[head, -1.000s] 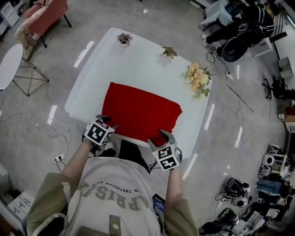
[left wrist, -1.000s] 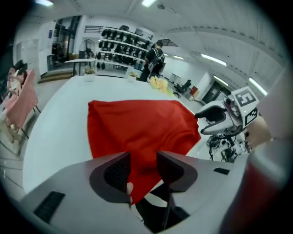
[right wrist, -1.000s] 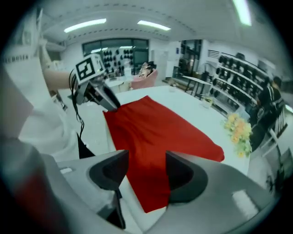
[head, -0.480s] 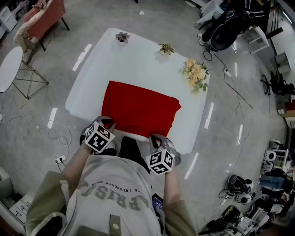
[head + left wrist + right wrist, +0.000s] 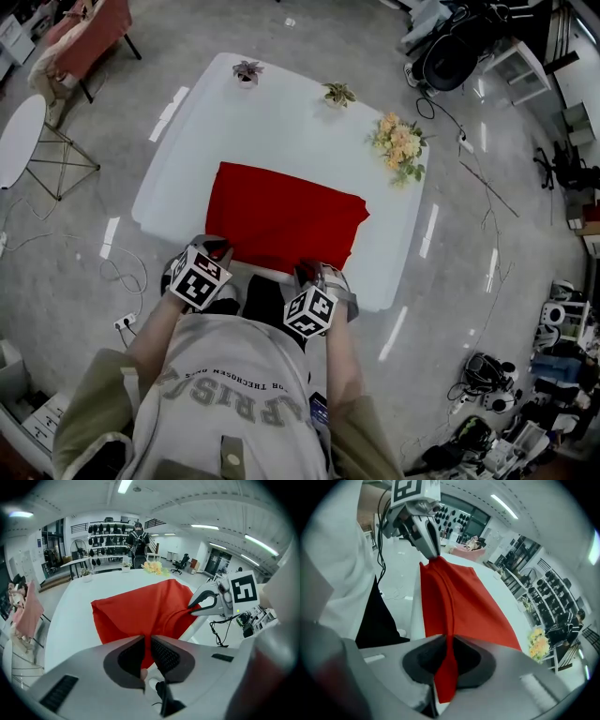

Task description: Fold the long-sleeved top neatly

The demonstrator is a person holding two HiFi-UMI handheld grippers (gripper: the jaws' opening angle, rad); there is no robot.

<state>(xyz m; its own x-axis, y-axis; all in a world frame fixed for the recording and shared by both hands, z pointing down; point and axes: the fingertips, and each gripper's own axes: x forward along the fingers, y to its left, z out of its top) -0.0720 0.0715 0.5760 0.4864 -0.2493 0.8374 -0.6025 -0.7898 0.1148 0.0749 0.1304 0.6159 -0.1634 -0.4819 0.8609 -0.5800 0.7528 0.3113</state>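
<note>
The person wears a light grey shirt (image 5: 234, 375) with pale block lettering (image 5: 230, 401) across it, olive-green sleeves (image 5: 89, 422) at seven and five o'clock in the head view, and black trousers (image 5: 262, 300) at the centre. The left gripper (image 5: 216, 248) and right gripper (image 5: 317, 274) are grey plastic with dark ribbed pads (image 5: 165, 656). Each carries a white cube (image 5: 200, 278) printed with black square markers.

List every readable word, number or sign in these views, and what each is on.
"RIS": large grey letters on the person's pale sweatshirt, upside down, partly lost in folds.
"THECHOSEN": small line there; rest blurred.
Black-and-white marker cubes: patterns, no words.
Red long-sleeved top: no print.
</note>
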